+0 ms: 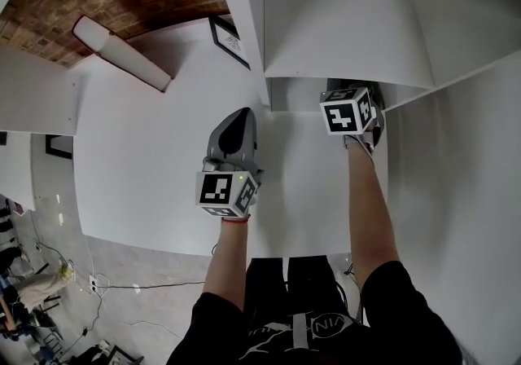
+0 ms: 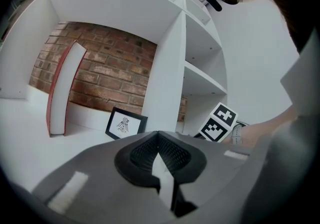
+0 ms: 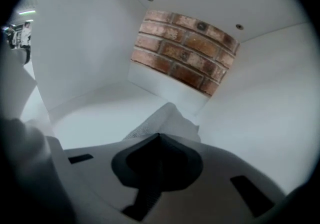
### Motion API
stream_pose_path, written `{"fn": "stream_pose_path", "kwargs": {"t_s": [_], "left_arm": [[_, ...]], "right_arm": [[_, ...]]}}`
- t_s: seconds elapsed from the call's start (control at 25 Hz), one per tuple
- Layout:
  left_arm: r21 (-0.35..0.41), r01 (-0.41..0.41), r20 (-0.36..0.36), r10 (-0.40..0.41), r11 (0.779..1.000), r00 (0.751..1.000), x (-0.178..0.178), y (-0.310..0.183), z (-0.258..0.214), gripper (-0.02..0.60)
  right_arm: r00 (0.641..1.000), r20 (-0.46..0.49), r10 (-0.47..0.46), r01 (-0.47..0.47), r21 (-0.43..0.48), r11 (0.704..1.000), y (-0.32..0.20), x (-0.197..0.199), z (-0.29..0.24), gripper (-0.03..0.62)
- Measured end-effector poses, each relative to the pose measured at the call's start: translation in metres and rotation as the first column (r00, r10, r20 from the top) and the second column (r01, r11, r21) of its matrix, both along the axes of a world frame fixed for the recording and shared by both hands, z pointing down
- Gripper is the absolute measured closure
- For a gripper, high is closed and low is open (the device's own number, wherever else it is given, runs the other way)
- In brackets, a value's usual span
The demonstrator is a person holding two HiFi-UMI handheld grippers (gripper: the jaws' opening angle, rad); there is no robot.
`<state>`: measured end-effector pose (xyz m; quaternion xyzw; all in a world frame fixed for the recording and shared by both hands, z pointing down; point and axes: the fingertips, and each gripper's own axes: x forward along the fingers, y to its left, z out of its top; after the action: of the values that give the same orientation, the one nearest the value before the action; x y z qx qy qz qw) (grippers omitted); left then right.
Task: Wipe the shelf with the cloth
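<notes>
White shelf (image 1: 350,29) filling the head view, open compartment (image 3: 95,113) at 1 o'clock walled close on both sides, right gripper (image 3: 159,136) inside, jaws clamped on the white cloth (image 3: 167,118), cloth partly hidden beneath them, left gripper (image 2: 159,135) at 7 o'clock, jaws together, empty.

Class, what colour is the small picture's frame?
The picture frame is black, clearest in the left gripper view.
</notes>
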<state>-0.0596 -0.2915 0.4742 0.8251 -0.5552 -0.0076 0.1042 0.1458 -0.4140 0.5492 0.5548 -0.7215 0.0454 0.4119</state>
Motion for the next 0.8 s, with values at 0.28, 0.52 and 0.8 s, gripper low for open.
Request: {"fn": "stream_pose_path", "kwargs": {"t_s": [0.28,0.52,0.8], "left_arm": [[0.002,-0.029,-0.008,0.029,1.000,1.000,0.004,0.007,-0.005,0.572],[0.004,-0.049,-0.007,0.049,0.999,0.999,0.002,0.013,-0.009,0.572],[0.005,-0.050,-0.018,0.050,0.999,0.999,-0.004,0.016,-0.010,0.572]], "right_arm": [[0.993,-0.021,0.117,-0.117,-0.021,0.993,0.020,0.022,0.000,0.582],[0.977,0.014,0.214,-0.214,-0.011,0.977,0.044,0.043,-0.001,0.582],[0.991,0.071,0.110,-0.107,-0.048,0.993,0.054,0.013,0.000,0.582]]}}
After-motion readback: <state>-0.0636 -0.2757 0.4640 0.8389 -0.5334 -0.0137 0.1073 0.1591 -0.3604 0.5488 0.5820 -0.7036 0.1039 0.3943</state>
